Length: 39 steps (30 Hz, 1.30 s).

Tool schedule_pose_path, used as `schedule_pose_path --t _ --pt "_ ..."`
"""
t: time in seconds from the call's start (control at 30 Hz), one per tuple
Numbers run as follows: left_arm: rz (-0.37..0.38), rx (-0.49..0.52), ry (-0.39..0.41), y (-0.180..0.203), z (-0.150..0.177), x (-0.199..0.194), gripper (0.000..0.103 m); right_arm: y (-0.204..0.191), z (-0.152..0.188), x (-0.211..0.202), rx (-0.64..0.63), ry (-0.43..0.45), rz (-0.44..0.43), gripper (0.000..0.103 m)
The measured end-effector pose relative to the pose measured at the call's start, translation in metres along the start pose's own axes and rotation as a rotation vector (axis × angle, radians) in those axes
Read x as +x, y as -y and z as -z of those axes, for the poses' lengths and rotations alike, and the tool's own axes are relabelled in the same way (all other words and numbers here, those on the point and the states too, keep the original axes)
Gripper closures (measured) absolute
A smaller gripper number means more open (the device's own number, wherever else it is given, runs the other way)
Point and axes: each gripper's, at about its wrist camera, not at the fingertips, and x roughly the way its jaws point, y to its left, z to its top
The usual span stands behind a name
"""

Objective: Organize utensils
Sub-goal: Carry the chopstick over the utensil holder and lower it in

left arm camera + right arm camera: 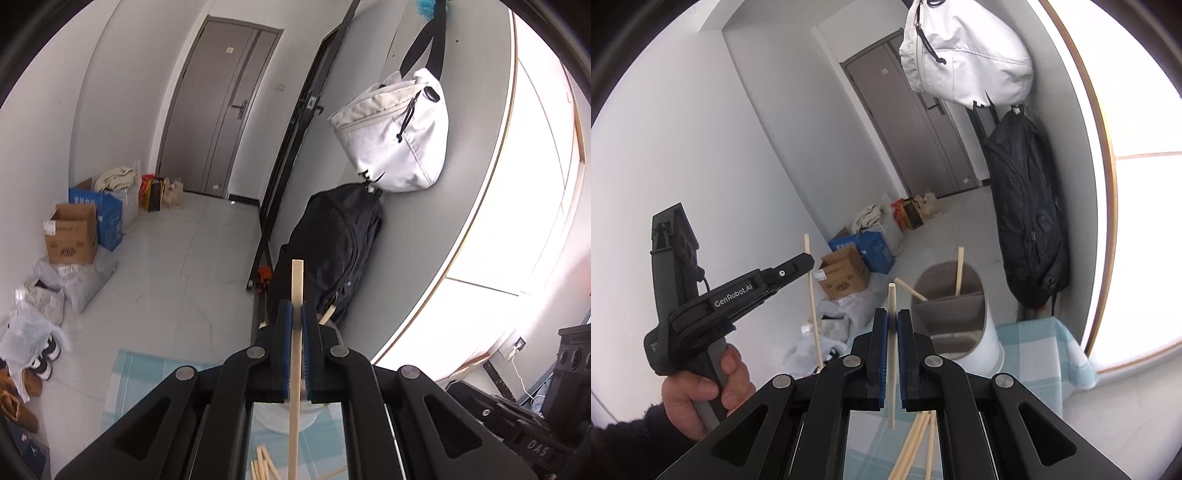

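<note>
My left tool (297,321) and right tool (892,325) each clench one chopstick (891,332). Two already stand in the white holder (955,317); several lie loose on the desk (1052,354).

Home entryway: grey door (218,107), hung bags (395,133), shoes (44,360), cardboard boxes (72,236)

Bright daylight floods from the blown-out window (517,221) at right; fisheye edges curve and darken.
</note>
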Motion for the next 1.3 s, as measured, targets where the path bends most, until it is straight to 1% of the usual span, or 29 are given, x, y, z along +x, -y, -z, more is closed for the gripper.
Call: schedule_pose_path --t 0.17,0.3,0.4,0.47,0.57,0.7,0.77,0.87,0.97,1.03,1.1,1.2,1.3 --pt "0.019 -0.004 0.052 0.008 -0.029 0.017 0.101 0.012 -0.044 0.002 0.055 0.014 0.004 0.099" --pt "0.03 0.001 0.089 0.013 -0.05 0.029 0.102 0.019 -0.074 0.008 0.058 0.029 0.026 0.099" --pt "0.031 0.01 0.11 0.014 -0.057 0.04 0.101 0.025 -0.094 0.014 0.057 0.052 0.04 0.099" --pt "0.032 0.015 0.131 0.014 -0.06 0.046 0.101 0.029 -0.106 0.023 0.046 0.064 0.07 0.099" --pt "0.03 0.035 0.185 0.011 -0.06 0.054 0.101 0.032 -0.117 0.036 0.027 0.076 0.087 0.099" --pt "0.043 0.008 0.178 0.0 -0.057 0.075 0.101 0.035 -0.12 0.057 -0.006 0.082 0.115 0.099" --pt "0.035 -0.005 0.18 -0.006 -0.054 0.086 0.101 0.041 -0.119 0.07 -0.002 0.07 0.12 0.099" --pt "0.028 0.009 0.171 -0.015 -0.043 0.103 0.101 0.048 -0.116 0.085 0.002 0.05 0.132 0.099" --pt "0.019 0.02 0.164 -0.019 -0.032 0.114 0.101 0.053 -0.11 0.102 -0.006 0.028 0.162 0.099" --pt "0.027 0.034 0.146 -0.017 -0.027 0.121 0.101 0.054 -0.106 0.111 -0.027 0.012 0.189 0.099" --pt "0.021 0.069 0.165 -0.013 -0.022 0.121 0.101 0.054 -0.101 0.118 -0.042 0.005 0.198 0.099" --pt "0.035 0.108 0.179 -0.006 -0.021 0.119 0.101 0.054 -0.094 0.127 -0.051 -0.015 0.189 0.099" --pt "0.056 0.116 0.17 -0.005 -0.019 0.119 0.101 0.055 -0.086 0.136 -0.051 -0.038 0.172 0.099"
